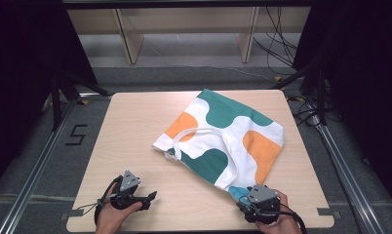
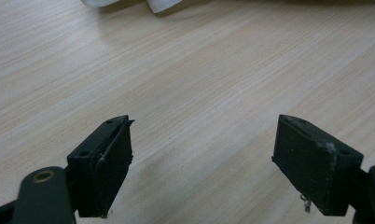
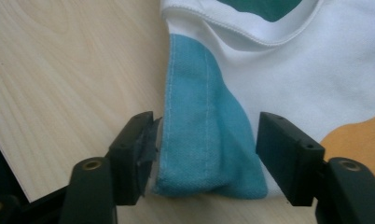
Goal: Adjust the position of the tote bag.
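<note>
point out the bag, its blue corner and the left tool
bag (image 1: pixel 218 109), high view, on its green patch
blue corner (image 3: pixel 199 130), right gripper view, mid fabric
left tool (image 2: pixel 202 163), left gripper view, midway between its open jaws

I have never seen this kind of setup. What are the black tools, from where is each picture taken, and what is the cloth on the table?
A person sits at a wooden table and holds a hand tool in each hand; there is no robot arm. Each tool is a gripper with two black jaws. The high view comes from a fixed camera above the table. The other two pictures come from small cameras riding on the grippers, looking along their jaws.

On the table lies a white tote bag with green and orange patches and white handles. The left gripper is open over bare wood, holding nothing. The right gripper is open around the bag's blue corner; its jaws stand on either side and have not closed on it.
</note>
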`<move>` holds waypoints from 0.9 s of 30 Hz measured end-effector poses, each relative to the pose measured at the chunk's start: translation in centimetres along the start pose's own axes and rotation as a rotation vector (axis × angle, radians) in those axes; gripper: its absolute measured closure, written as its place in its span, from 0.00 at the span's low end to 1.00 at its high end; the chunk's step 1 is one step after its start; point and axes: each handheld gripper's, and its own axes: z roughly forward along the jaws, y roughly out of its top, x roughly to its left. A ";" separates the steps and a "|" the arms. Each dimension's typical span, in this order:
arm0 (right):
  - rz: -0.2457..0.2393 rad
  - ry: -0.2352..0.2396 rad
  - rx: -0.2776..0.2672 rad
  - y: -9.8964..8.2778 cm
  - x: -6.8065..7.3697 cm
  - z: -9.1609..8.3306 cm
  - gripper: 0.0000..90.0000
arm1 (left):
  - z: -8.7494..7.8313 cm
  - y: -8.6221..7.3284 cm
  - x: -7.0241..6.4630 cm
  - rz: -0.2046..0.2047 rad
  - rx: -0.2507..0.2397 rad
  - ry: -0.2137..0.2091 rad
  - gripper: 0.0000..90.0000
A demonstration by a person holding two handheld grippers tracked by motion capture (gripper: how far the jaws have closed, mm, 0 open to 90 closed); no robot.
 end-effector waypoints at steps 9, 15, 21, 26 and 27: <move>0.035 0.013 -0.057 -0.1 -0.8 -0.9 0.52 | 0.0 0.0 0.0 -0.018 0.012 -0.003 0.21; 0.043 0.011 -0.053 -0.2 -0.9 -1.3 0.53 | 0.0 0.0 0.1 -0.010 0.021 -0.004 0.21; -0.039 -0.028 0.008 -0.1 0.1 -0.4 0.51 | 0.1 0.0 0.0 -0.004 0.017 0.003 0.20; -0.058 -0.040 0.012 0.3 0.3 -0.1 0.56 | 0.3 0.0 -0.2 -0.017 -0.005 -0.015 0.20; -0.059 -0.033 0.010 0.3 0.2 -0.1 0.59 | 0.4 -0.1 -0.3 -0.028 -0.007 -0.015 0.20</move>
